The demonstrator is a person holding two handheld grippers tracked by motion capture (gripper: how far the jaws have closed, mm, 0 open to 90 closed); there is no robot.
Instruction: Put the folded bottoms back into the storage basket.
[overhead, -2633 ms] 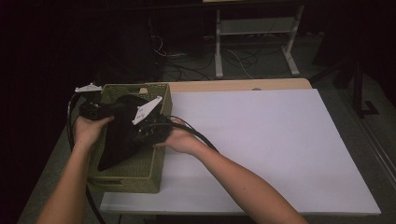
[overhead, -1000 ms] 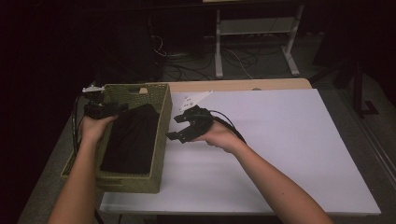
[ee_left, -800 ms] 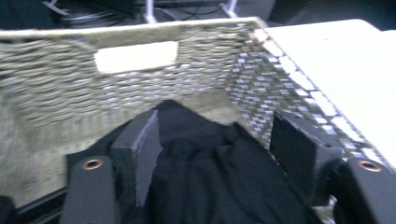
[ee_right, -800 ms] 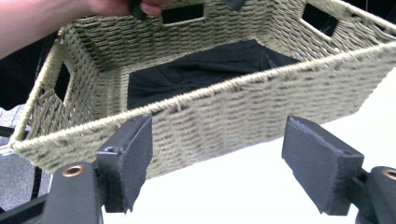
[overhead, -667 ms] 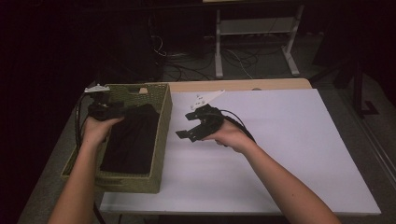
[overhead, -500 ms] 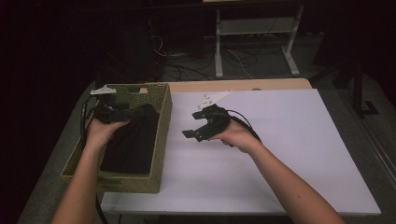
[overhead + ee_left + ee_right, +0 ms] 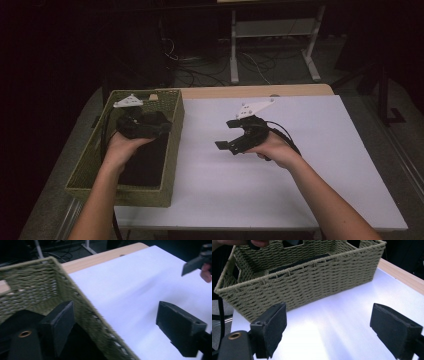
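Note:
A woven olive basket [image 7: 172,150] stands at the table's left, with a flat black item [image 7: 145,167] lying inside it. My left gripper [image 7: 162,128] hovers above the basket's far half. Its jaws have just been opening and nothing is between them. In the left gripper view, the left gripper [image 7: 120,330] straddles the basket's wall [image 7: 82,312], over the black item [image 7: 80,345]. My right gripper [image 7: 226,134] hovers over the white tabletop [image 7: 310,175], right of the basket; its jaws have also just been opening on nothing. In the right gripper view, the right gripper [image 7: 329,332] faces the basket [image 7: 312,282].
A bare wooden strip [image 7: 250,91] runs along the table's far edge. Beyond it a white metal frame [image 7: 272,30] and cables [image 7: 200,65] stand on the dark floor. The basket's left side overhangs grey flooring [image 7: 60,170].
My right gripper left the basket and travelled right over the white tabletop. My left gripper shifted right from the basket's far left corner. Both pairs of jaws spread wider; the black item stayed inside.

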